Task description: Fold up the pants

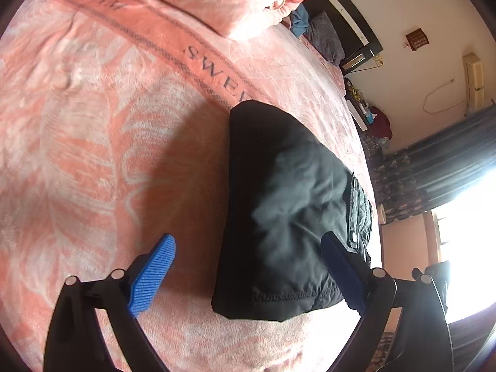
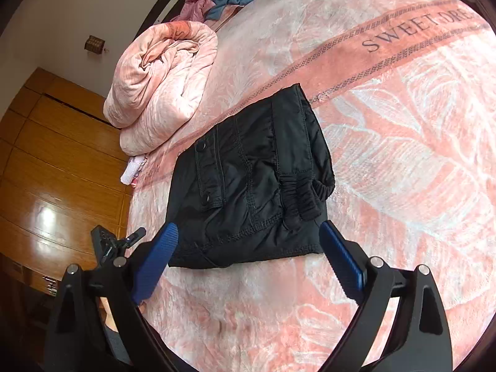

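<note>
Black pants (image 1: 279, 204) lie folded into a compact bundle on a pink bedspread (image 1: 93, 142). In the right wrist view the pants (image 2: 248, 179) show a snap pocket flap and a gathered elastic cuff on top. My left gripper (image 1: 248, 248) hovers above the bundle's near end, open wide, with nothing between its blue pads. My right gripper (image 2: 248, 241) is also open wide, above the bundle's near hem and clear of the cloth.
A rolled pink quilt (image 2: 161, 83) lies beyond the pants toward the headboard, with loose clothes (image 2: 217, 0) behind it. The bedspread (image 2: 387, 155) stretches wide to the right. A wooden wardrobe (image 2: 55, 161) stands past the bed's edge. A bright window (image 1: 465, 232) is at right.
</note>
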Demonstrator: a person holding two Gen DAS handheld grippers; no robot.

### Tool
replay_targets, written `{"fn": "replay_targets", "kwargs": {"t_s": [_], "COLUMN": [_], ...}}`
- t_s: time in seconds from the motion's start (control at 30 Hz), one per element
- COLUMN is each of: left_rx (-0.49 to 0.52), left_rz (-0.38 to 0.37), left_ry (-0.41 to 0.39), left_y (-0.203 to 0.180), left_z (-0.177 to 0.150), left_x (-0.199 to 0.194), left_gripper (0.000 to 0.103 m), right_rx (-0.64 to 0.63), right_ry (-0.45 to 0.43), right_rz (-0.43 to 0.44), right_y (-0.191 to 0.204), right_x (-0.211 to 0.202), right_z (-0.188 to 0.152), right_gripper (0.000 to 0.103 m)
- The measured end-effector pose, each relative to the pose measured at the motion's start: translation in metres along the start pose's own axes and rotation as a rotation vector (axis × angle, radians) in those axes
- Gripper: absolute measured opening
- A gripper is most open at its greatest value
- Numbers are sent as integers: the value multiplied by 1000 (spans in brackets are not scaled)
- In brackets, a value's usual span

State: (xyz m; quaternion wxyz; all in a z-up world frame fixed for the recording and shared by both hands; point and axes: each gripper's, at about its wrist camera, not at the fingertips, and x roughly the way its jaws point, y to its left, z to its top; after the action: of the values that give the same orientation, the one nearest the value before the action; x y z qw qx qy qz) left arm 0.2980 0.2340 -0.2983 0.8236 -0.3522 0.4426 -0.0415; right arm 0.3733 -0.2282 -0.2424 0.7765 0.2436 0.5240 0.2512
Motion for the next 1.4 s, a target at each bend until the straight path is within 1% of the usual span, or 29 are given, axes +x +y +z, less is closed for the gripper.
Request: {"fn": "replay_targets", "kwargs": {"t_s": [0.03, 0.13, 0.27, 0.33, 0.4, 0.5, 0.57, 0.63, 0.77, 0.9, 1.0, 1.13, 1.27, 1.4], "left_rx": [36, 115, 233, 292, 330, 359, 391, 435, 480, 554, 572, 533, 512, 508], "left_rz": [22, 91, 256, 300, 339, 389, 428, 461, 444, 493, 494, 424, 429, 424], "left_ry": [-22, -68, -157, -194, -229, -266, -271, -303, -339, -335, -341, -334, -363, -372], "left_y": [-12, -46, -75, -93, -112, -141, -158, -174, -203, -225, -230, -228, -224, -221], "left_z": [-6, -26, -65, -89, -112, -147, -171, -195, -240, -278, -297, -309, -316, -320], "left_x": [-13, -51, -112, -143, -167, -205, -225, -246, -283, -304, -317, -340, -358, -367], "left_gripper": [99, 99, 99, 99, 99, 99, 99, 99, 99, 99, 99, 99, 99, 99], "right_rx": [-17, -59, -154, -211, -259, -286, -304, -308, -331, -383, -407, -425, -426, -434], "right_ry": [-12, -56, -115, -153, -199, -242, -232, -215, -227, -268, -312, -342, -385, -388], "right_rz": [-42, -104, -204, -248, -293, -321, -342, -337, -353, -388, -421, -450, -458, -471], "right_y": [6, 24, 59, 81, 102, 126, 139, 148, 167, 191, 206, 217, 223, 228], "right_x": [-8, -32, -71, -94, -116, -147, -164, -179, -206, -235, -254, -270, -284, -288], "right_z": [-7, -37, -83, -109, -135, -174, -197, -217, -255, -285, -306, -327, -348, -359], "right_gripper": [95, 96, 97, 100, 100, 100, 100, 100, 100, 100, 100, 100, 100, 100]}}
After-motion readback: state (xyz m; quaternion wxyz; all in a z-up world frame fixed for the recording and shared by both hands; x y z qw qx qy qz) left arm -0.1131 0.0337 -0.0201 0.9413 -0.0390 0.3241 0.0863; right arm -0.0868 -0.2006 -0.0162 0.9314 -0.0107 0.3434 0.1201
